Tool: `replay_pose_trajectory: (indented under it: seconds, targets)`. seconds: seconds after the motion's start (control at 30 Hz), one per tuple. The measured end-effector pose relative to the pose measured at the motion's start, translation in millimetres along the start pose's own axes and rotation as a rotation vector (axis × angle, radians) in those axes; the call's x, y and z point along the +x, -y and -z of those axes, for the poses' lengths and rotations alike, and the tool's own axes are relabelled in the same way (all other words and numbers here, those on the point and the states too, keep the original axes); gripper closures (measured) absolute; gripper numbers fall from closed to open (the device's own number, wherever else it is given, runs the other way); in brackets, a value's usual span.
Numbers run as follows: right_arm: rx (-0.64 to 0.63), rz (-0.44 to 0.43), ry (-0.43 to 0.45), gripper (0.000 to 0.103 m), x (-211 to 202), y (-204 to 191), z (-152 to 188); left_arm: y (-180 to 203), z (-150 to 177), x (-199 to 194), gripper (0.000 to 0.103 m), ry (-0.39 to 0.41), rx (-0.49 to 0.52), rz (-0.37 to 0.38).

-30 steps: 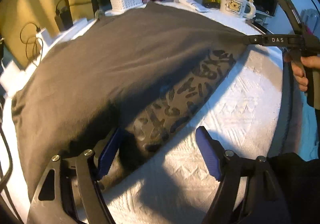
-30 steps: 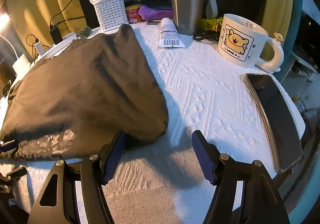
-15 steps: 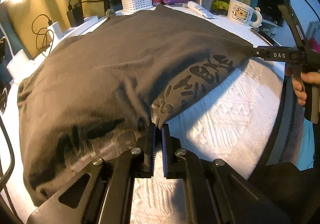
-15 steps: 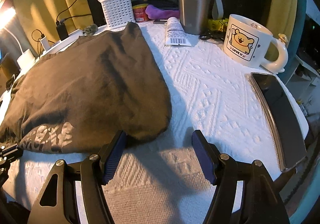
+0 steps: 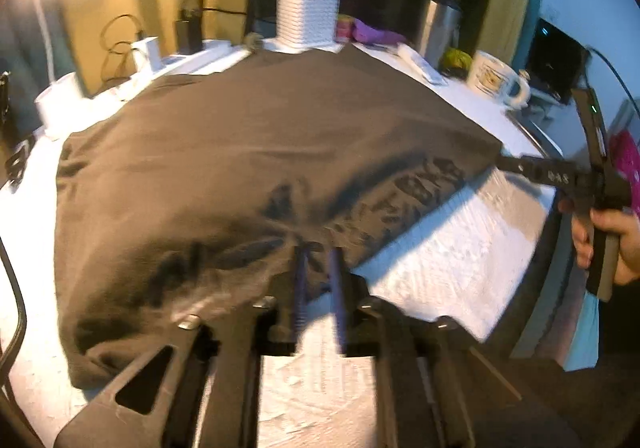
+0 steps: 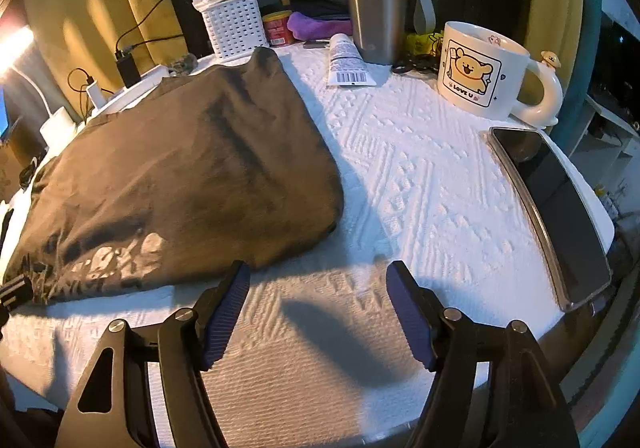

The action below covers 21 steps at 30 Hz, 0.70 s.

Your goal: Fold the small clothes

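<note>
Your dark brown shirt (image 6: 180, 176) lies soft and rumpled, print showing, on the embossed white cloth (image 6: 420, 176). Your left gripper (image 5: 319, 268) pinches its near hem; your right gripper (image 6: 318, 312) gapes, holding nothing.

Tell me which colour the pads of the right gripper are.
Dark blue pads, seen best in the right wrist view.

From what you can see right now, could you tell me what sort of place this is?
Probably a home desk or bedside table, not a lab: a bear mug, a steel tumbler, a phone and plugged-in chargers crowd around the dark shirt being folded.
</note>
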State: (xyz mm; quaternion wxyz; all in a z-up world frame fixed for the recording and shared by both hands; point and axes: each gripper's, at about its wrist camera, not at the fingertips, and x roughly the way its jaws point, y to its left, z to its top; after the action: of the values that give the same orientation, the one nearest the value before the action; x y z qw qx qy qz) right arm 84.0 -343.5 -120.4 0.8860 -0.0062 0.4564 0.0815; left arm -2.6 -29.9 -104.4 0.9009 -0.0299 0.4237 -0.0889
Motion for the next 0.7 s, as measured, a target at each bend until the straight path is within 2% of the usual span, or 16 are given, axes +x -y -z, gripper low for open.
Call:
replay_pose_trajectory:
  seconds: [0.33, 0.47, 0.6, 0.67, 0.7]
  targets:
    - [-0.034, -0.001, 0.009, 0.028, 2.2, -17.6, -15.4, -59.0, -16.4, -14.3, 0.071, 0.029, -0.13, -0.062]
    - [-0.021, 0.002, 0.0, 0.028, 5.7, -17.7, -24.2, -70.8, -25.1, -14.1, 0.066, 0.047, -0.165, -0.048]
    - [0.022, -0.064, -0.032, 0.028, 2.0, -15.9, -21.8, -80.7, -31.2, -12.2, 0.059, 0.054, -0.182, -0.04]
    - [0.023, -0.082, -0.048, 0.019, 1.9, -18.6, -17.1, -86.8, -33.2, -10.6, 0.059, 0.051, -0.188, -0.04]
    - [0.03, -0.091, -0.056, 0.018, 2.8, -19.1, -13.6, -90.2, -33.9, -10.3, 0.059, 0.049, -0.194, -0.038]
